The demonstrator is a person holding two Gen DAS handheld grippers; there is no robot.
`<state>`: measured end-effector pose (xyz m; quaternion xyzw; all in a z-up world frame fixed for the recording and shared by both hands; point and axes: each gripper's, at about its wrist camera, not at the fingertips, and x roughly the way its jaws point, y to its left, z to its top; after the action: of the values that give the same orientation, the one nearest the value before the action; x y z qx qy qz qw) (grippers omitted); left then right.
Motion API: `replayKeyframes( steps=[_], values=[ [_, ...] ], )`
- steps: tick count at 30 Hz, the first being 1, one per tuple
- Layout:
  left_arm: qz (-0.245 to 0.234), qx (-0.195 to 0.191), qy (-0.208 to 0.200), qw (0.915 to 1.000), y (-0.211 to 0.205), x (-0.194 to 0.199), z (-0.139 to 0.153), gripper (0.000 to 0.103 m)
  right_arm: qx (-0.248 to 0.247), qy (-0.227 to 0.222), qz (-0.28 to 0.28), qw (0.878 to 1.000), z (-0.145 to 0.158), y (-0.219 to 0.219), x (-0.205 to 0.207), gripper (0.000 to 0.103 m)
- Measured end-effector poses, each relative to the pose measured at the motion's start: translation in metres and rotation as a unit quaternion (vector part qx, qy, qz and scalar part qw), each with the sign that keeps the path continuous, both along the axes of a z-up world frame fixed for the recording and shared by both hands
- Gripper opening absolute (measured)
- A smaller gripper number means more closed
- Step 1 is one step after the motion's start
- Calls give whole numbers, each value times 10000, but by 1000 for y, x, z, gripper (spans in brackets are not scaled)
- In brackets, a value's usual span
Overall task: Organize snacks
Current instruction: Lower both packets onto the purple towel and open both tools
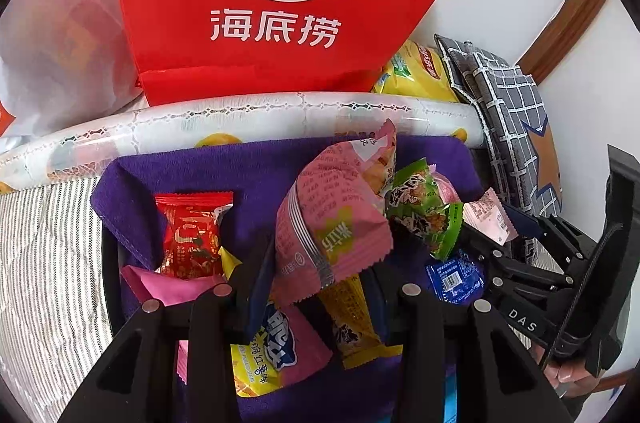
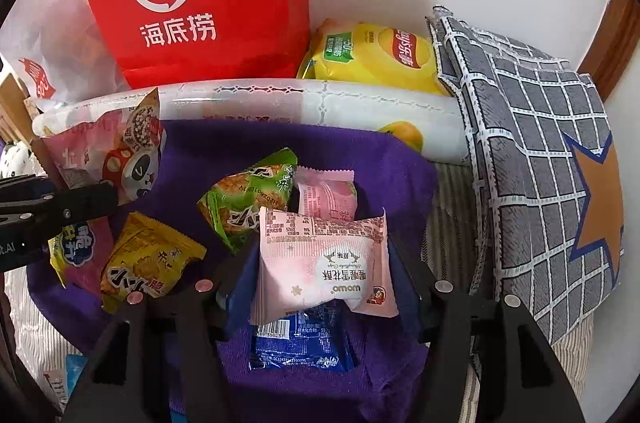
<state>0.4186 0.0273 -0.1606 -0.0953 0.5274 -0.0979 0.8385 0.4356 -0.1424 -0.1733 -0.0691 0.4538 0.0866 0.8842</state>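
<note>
The left tongs (image 1: 320, 255) are clamped on a pink snack packet (image 1: 332, 219), which stands tilted between the pads above the purple cloth (image 1: 248, 175). The right tongs (image 2: 320, 275) stand wider, with a pale pink pastry packet (image 2: 324, 263) between the fingers; it appears gripped at its sides, hanging over a blue packet (image 2: 300, 343) that lies on the cloth.

Around the left tongs lie a red candy packet (image 1: 192, 235), a yellow-and-pink sweet potato packet (image 1: 272, 355) and a yellow noodle packet (image 1: 348, 319), all on the cloth. A green noodle packet (image 1: 424, 211) lies just beside the pink snack packet, with the right tongs' black frame coming in from the right edge of the left wrist view.

In the right wrist view a small pink packet (image 2: 328, 191) sits behind the pastry packet, touching the green one.

Past the cloth's far edge a rolled patterned sheet (image 2: 312, 103) lies crosswise. Behind it stand a red paper bag (image 1: 276, 3), a yellow crisp bag (image 2: 376, 59) and a white plastic bag (image 1: 60, 43). A grey checked pillow (image 2: 532, 151) leans against the wall on the right. The cloth rests on striped bedding (image 1: 44, 263).
</note>
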Motion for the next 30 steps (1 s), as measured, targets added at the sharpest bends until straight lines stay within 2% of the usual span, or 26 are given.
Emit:
replayKeyframes(
  steps=[8,15,16,18,19,26,30],
  values=[
    [-24,-11,22,10000,-1,-1,1,39,21,15,-21,10000,-1,4,-6,70],
    [-95,55,76,9999,-5,-1,3,40,117,-223,-233,9994,22,-4,-30,77],
    [-106,47,62,9999,-6,-2,5,40,113,-254,-275,9992,26,-5,-34,78],
    [-110,69,44,9999,-7,-3,7,58,158,-375,-324,9986,35,-9,-44,80],
    [-106,125,6,9999,-9,-4,10,61,172,-445,-352,9982,41,-11,-52,83],
    [-224,192,-283,9992,-16,-19,32,62,208,-769,-526,9954,69,-19,-91,84],
    [-298,224,-625,9973,-18,-34,57,62,272,-927,-606,9935,81,-23,-113,84]
  ],
)
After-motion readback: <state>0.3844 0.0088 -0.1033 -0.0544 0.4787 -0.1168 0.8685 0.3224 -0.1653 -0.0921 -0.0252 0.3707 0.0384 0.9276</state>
